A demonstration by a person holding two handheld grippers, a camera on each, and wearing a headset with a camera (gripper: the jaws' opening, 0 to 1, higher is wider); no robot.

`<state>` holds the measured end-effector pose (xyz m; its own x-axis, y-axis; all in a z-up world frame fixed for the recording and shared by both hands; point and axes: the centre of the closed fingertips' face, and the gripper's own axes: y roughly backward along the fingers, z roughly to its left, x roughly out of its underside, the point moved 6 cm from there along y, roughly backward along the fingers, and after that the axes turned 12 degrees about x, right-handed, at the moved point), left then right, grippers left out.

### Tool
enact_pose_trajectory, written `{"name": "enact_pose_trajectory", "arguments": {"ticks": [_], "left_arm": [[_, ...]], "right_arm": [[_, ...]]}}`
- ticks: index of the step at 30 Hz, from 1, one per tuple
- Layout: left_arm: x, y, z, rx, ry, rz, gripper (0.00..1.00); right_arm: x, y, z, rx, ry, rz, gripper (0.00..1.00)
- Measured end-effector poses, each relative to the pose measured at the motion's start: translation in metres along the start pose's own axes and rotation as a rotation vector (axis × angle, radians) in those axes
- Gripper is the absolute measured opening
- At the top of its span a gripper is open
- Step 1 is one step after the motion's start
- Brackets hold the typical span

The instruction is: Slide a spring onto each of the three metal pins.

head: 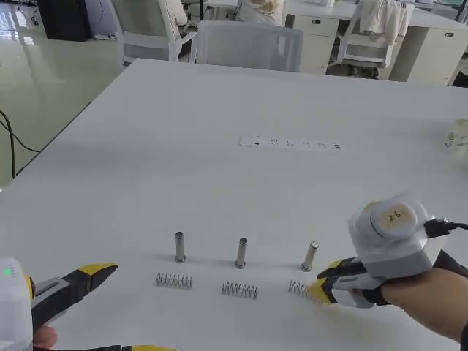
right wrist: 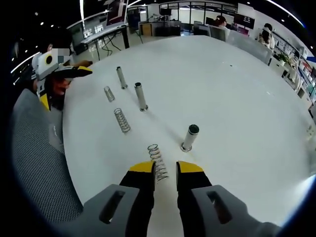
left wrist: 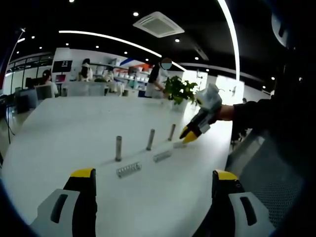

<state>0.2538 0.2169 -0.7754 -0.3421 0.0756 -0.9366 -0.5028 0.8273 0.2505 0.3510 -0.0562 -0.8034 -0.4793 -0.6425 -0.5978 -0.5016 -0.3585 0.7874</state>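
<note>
Steel springs [head: 240, 290] lie loose on the surface [head: 219, 183], the rightmost spring [right wrist: 157, 157] between the right gripper's [right wrist: 165, 167] slightly parted fingers; the left gripper [left wrist: 150, 174] gapes wide, empty. Beyond, the three pins [head: 241, 252] stand bare, so every pin awaits its spring.

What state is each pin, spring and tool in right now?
Left silver metal pin: standing, bare.
Middle silver metal pin: standing, bare.
Right silver metal pin: standing, bare.
Left coiled wire spring: lying flat.
Middle coiled wire spring: lying flat.
Right coiled wire spring: lying flat, one end between tool jaws.
Left yellow-tipped tool: open, empty.
Right yellow-tipped tool: around that spring's end, grip unclear.
</note>
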Motion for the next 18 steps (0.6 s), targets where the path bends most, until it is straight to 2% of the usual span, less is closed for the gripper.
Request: {"name": "enact_pose_trajectory", "arguments": {"ticks": [11,18], "left_arm": [[0.001,0.001,0.000,-0.002,0.002,-0.002,0.94],[0.001,0.000,0.000,0.000,0.003,-0.001,0.94]], "right_arm": [[0.006,-0.004,0.008,-0.026,0.067,0.049,0.11],[0.011,-0.006,0.008,-0.033,0.071,0.070,0.09]]}}
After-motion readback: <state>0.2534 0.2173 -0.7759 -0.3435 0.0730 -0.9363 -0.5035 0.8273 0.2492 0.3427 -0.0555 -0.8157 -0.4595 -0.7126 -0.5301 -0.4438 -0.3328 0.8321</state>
